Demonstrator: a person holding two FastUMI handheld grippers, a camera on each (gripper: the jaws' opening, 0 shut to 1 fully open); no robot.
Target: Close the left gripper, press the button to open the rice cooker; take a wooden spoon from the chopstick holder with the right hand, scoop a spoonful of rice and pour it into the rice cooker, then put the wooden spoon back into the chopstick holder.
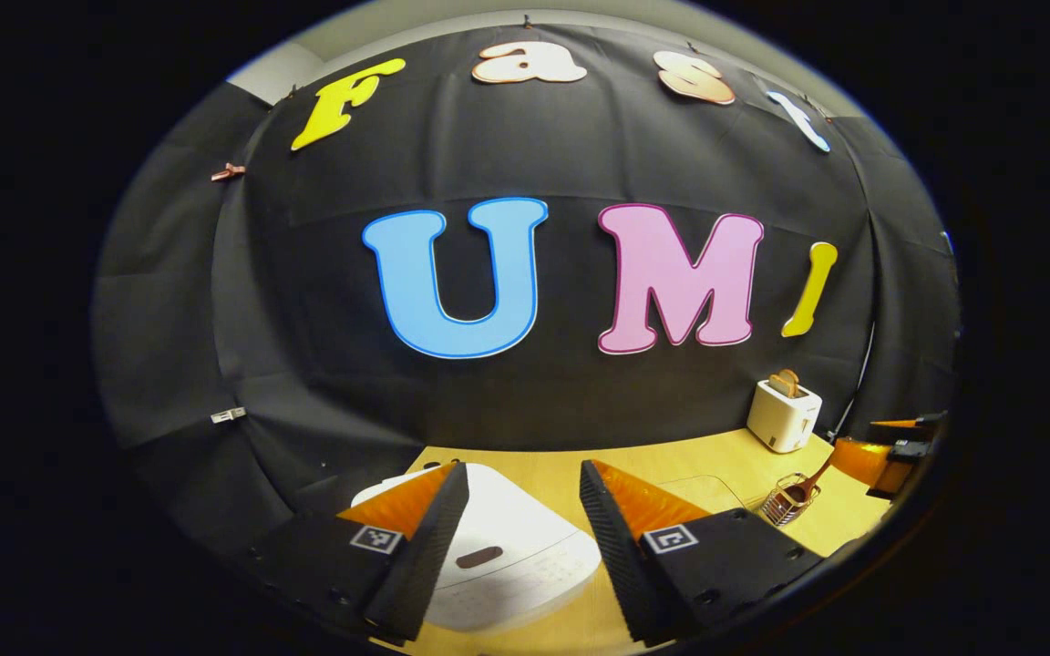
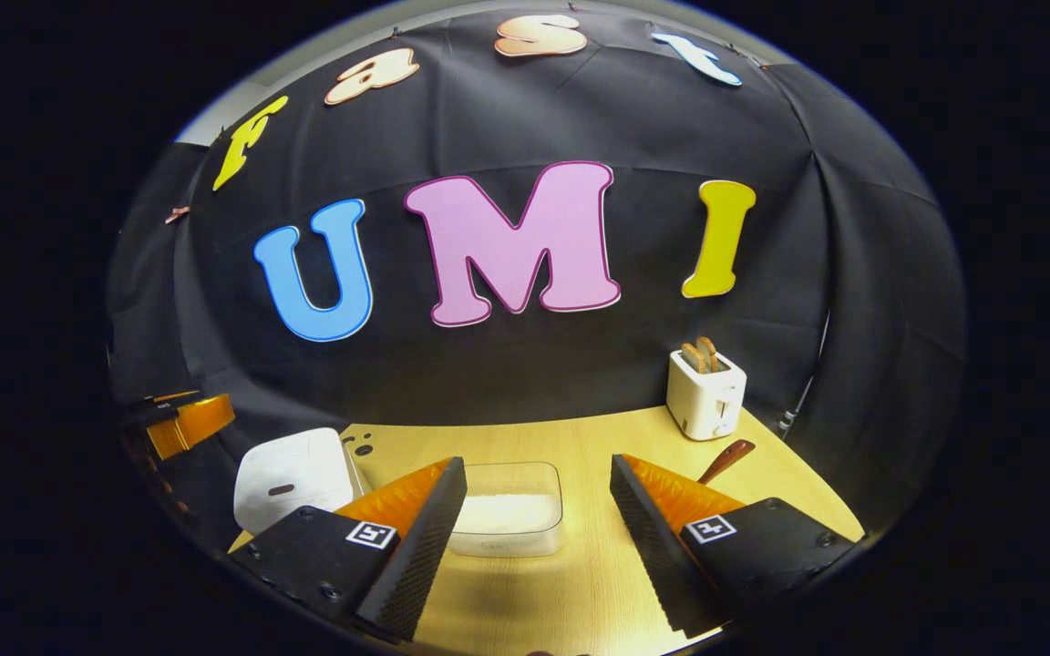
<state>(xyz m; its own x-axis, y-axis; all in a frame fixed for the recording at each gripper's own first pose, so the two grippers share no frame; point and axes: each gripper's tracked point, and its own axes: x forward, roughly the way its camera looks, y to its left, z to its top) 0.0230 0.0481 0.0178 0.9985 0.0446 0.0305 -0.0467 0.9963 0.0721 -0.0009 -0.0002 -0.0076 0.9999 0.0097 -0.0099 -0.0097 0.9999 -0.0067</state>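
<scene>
1. The table (image 2: 580, 437) carries everything; its pale wood top shows in both gripper views.
2. The rice cooker (image 1: 507, 538) sits at the table's left side with its lid down. In the left gripper view it lies just beyond and partly between the fingers; the dark oval on its top is probably the button (image 1: 479, 557), though the fisheye leaves that uncertain.
3. The left gripper (image 1: 522, 547) has its fingers spread wide apart, holding nothing. Judged against the task, it must close before pressing; pressing with spread fingers could straddle the button or slide off the rounded lid.
4. The right gripper (image 2: 539, 547) is likewise spread, empty, hovering near the clear rice container (image 2: 507, 519), which holds white rice.
5. The toaster (image 2: 705, 394) stands at the back right, apart from the task.
6. The chopstick holder (image 1: 789, 501), a wire basket, sits right of centre.
7. The wooden spoon (image 2: 725, 460) leans out of it. A grab at the slanted handle could tip the light basket.
</scene>
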